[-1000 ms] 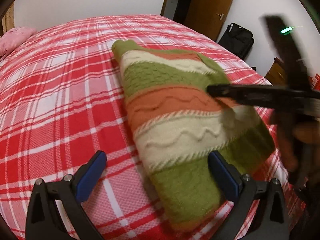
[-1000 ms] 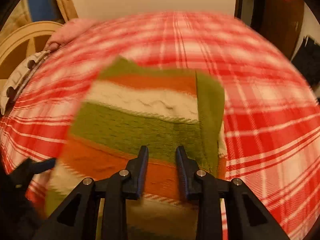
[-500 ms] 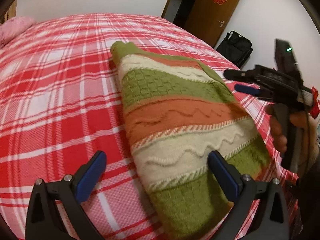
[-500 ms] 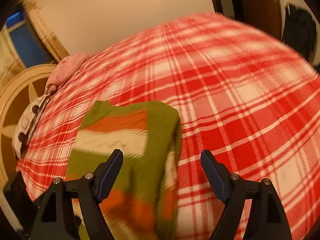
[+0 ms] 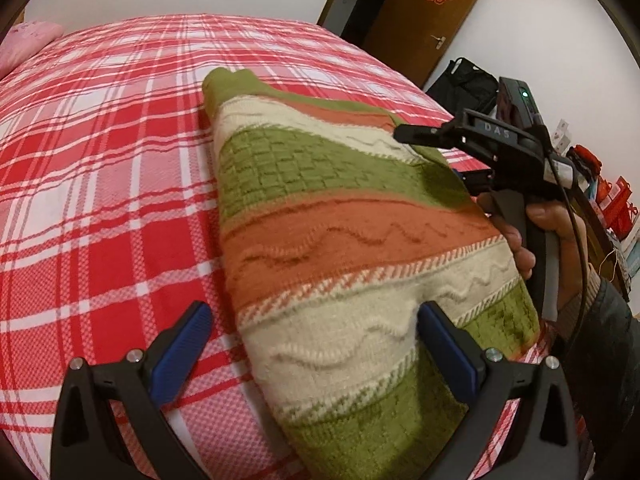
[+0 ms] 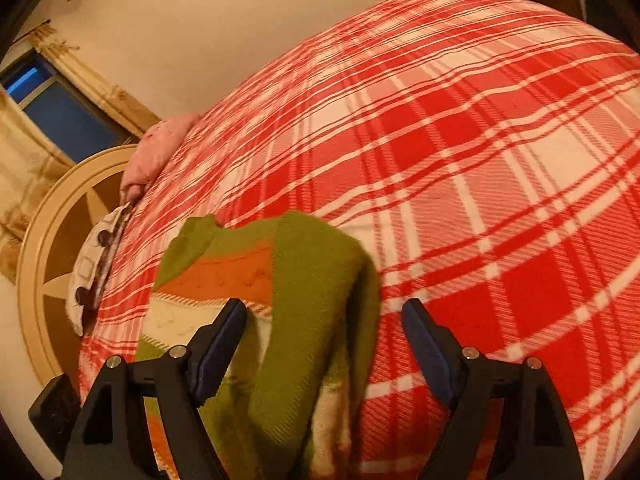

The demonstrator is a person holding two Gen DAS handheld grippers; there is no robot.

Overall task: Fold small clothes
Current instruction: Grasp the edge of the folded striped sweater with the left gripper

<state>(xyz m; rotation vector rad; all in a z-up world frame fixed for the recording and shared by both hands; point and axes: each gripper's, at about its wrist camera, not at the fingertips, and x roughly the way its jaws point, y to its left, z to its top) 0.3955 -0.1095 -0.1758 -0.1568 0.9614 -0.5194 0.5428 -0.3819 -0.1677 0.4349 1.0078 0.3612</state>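
Observation:
A small knitted sweater (image 5: 344,240) with green, orange and cream stripes lies folded lengthwise on the red plaid bed. It also shows in the right wrist view (image 6: 296,304), where a green flap lies folded over its right side. My left gripper (image 5: 316,344) is open and empty, its fingers either side of the sweater's near end. My right gripper (image 6: 324,336) is open and empty just above the sweater's right edge. Seen from the left wrist view, the right gripper (image 5: 436,152) hovers over the sweater's far right side, held by a hand.
The red plaid bed cover (image 5: 100,152) stretches wide to the left of the sweater. A pink pillow (image 6: 156,152) and a round headboard (image 6: 48,240) lie at the bed's far end. A brown door (image 5: 420,12) and a black bag (image 5: 464,84) stand beyond the bed.
My right gripper opened from nearly shut, let go of the folded flap and drew back toward the sweater's right edge. The left gripper stayed open and barely moved.

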